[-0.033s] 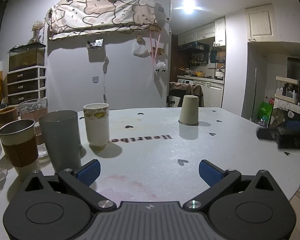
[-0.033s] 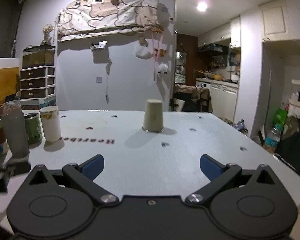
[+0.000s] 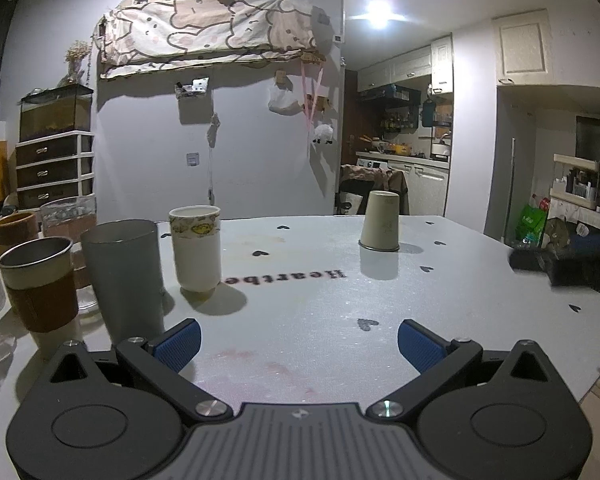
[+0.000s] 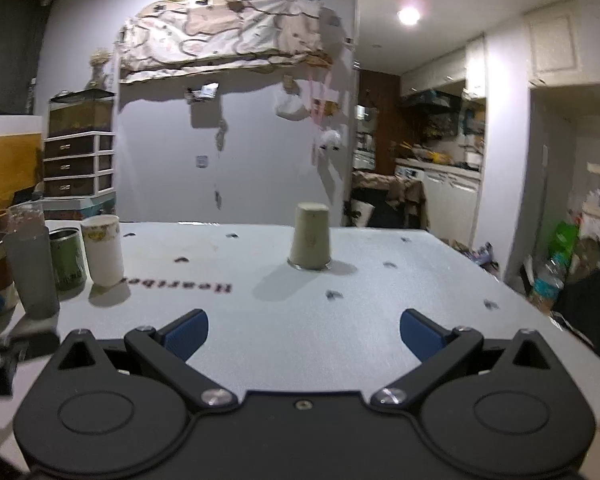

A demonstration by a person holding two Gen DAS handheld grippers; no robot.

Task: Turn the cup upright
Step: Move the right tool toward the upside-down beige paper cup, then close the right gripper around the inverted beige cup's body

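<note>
A beige cup (image 3: 380, 221) stands upside down, mouth on the white table (image 3: 300, 300), far from both grippers; it also shows in the right wrist view (image 4: 310, 242). My left gripper (image 3: 298, 340) is open and empty, low over the table's near part, with the cup ahead and to the right. My right gripper (image 4: 303, 334) is open and empty, with the cup straight ahead. The right gripper shows as a dark blur at the right edge of the left wrist view (image 3: 572, 266).
Upright cups cluster at the table's left: a white patterned cup (image 3: 196, 248), a grey tumbler (image 3: 122, 280), a steel cup with a brown sleeve (image 3: 40, 288), and glasses behind. A green tin (image 4: 67, 258) stands among them. The table's right edge (image 4: 520, 292) drops to floor clutter.
The right gripper has shifted slightly; its view is blurred and the cup sits a little more to the left. The left gripper's view is unchanged.
</note>
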